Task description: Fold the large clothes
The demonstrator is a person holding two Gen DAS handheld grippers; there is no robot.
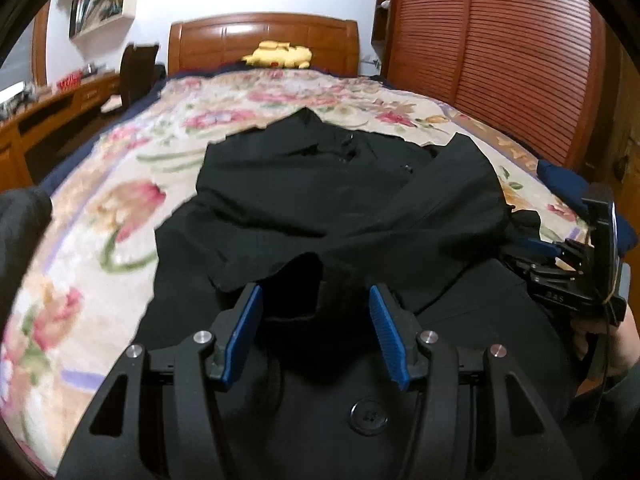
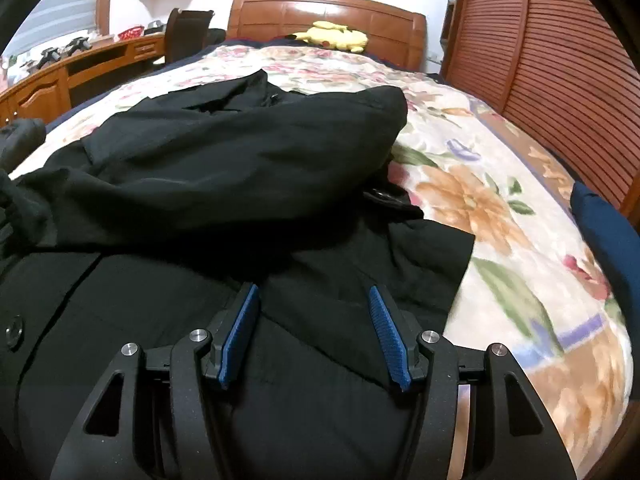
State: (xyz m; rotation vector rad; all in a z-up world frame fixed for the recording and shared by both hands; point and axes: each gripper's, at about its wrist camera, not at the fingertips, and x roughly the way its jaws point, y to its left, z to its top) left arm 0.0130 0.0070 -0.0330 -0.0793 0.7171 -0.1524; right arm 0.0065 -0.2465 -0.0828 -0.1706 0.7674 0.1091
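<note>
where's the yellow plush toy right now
The yellow plush toy lies at the far end of the bed, against the wooden headboard, beyond the black coat; both wrist views show it top centre.

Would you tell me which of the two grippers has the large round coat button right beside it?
The left gripper: the round button lies just under its open fingers. The right gripper, also open, hovers over plain black coat fabric.

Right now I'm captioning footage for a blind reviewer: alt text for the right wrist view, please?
A black coat lies partly folded on a floral bedspread, the right gripper above it with jaws open and empty. A yellow plush toy rests against the wooden headboard.
</note>
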